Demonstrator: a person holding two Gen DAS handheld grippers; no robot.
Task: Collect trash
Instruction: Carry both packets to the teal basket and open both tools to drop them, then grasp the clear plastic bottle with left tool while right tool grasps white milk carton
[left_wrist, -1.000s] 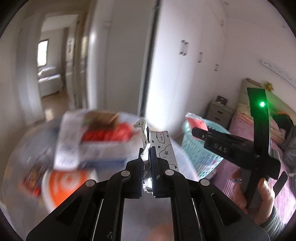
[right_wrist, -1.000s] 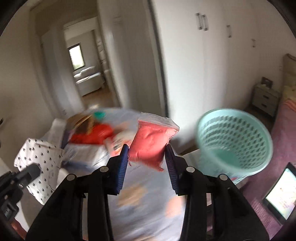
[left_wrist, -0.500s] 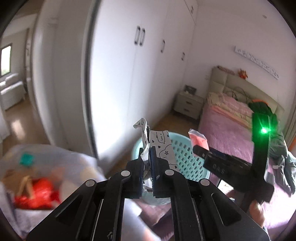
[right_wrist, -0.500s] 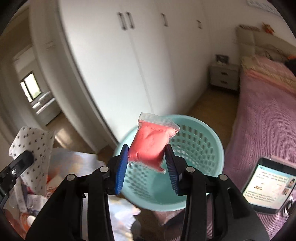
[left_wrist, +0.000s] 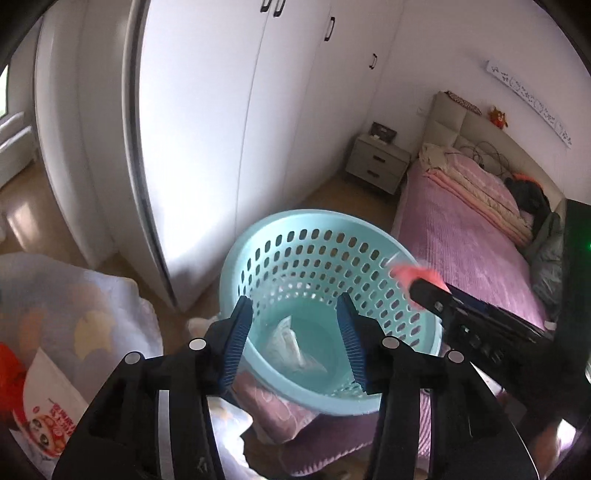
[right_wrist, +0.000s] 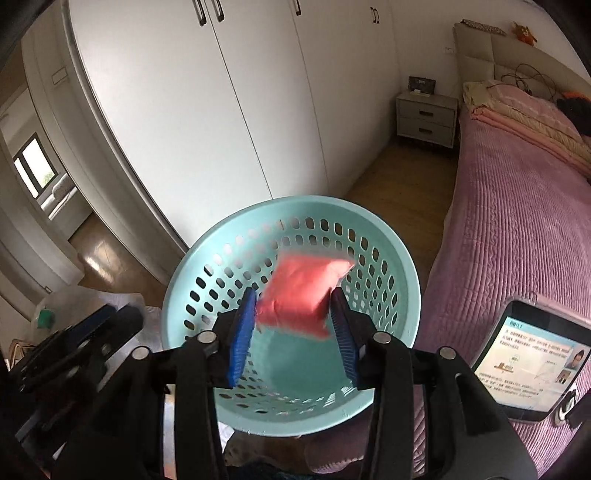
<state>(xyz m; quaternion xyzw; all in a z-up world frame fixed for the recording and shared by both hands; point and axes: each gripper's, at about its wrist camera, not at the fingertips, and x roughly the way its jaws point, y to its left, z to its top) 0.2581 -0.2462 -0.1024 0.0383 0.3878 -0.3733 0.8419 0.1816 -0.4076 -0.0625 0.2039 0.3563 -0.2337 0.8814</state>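
My right claw (right_wrist: 291, 325) is spread wide, the soft, light red pouch (right_wrist: 304, 291) loose between its pads above the basket (right_wrist: 207, 258). My left claw (left_wrist: 295, 339) gapes empty; crumpled paper (left_wrist: 290, 347) lies below.

Soft daylight is reflected off the white wardrobe doors (left_wrist: 207, 140); straight lines are bowed by fisheye distortion, and the red pouch (right_wrist: 303, 295) is smeared by blur.
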